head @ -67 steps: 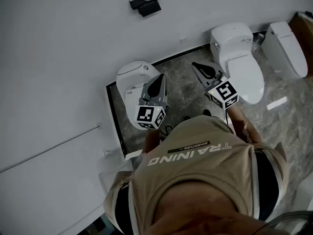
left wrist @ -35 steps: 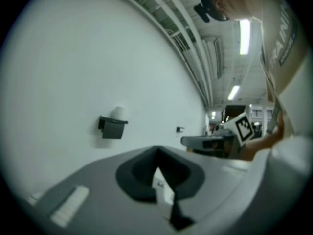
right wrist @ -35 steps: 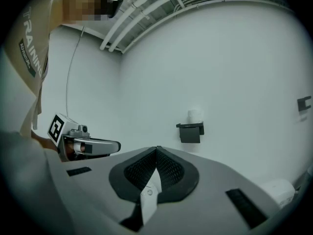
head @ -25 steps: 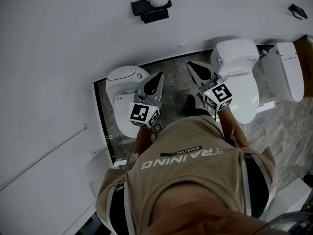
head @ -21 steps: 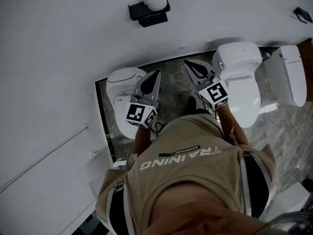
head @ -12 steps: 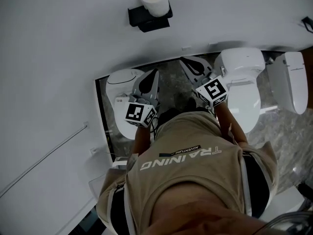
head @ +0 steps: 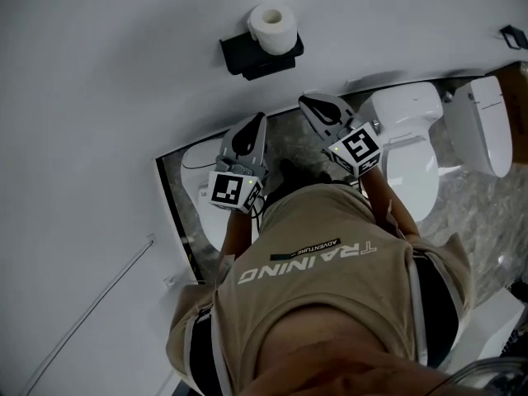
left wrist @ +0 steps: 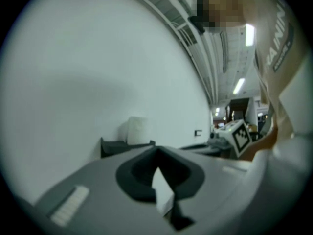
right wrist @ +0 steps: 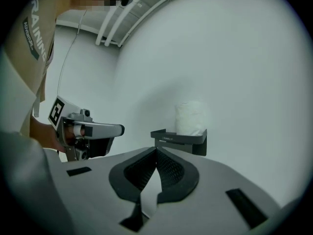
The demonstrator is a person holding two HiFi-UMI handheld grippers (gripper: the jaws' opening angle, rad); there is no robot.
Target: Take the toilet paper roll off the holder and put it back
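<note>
A white toilet paper roll (head: 273, 26) stands upright on a black wall holder (head: 257, 56) on the white wall. Both grippers are below it in the head view, pointing up at it and apart from it. My left gripper (head: 259, 120) is shut and empty. My right gripper (head: 307, 101) is also shut with nothing in it. In the left gripper view the roll (left wrist: 137, 130) and holder (left wrist: 123, 146) lie ahead, left of the jaws. From the right gripper view the roll (right wrist: 190, 117) sits on the holder (right wrist: 180, 138) just right of the jaw line.
White toilets (head: 407, 135) (head: 483, 115) stand on a grey marble floor (head: 470, 196) to the right, another toilet (head: 198, 190) behind the left gripper. A thin rail (head: 89, 313) runs along the wall at lower left. A small black hook (head: 511, 37) is at far right.
Both grippers have risen toward the wall holder, side by side, with jaws staying shut. The roll and holder now sit lower in the head view and nearer the grippers.
</note>
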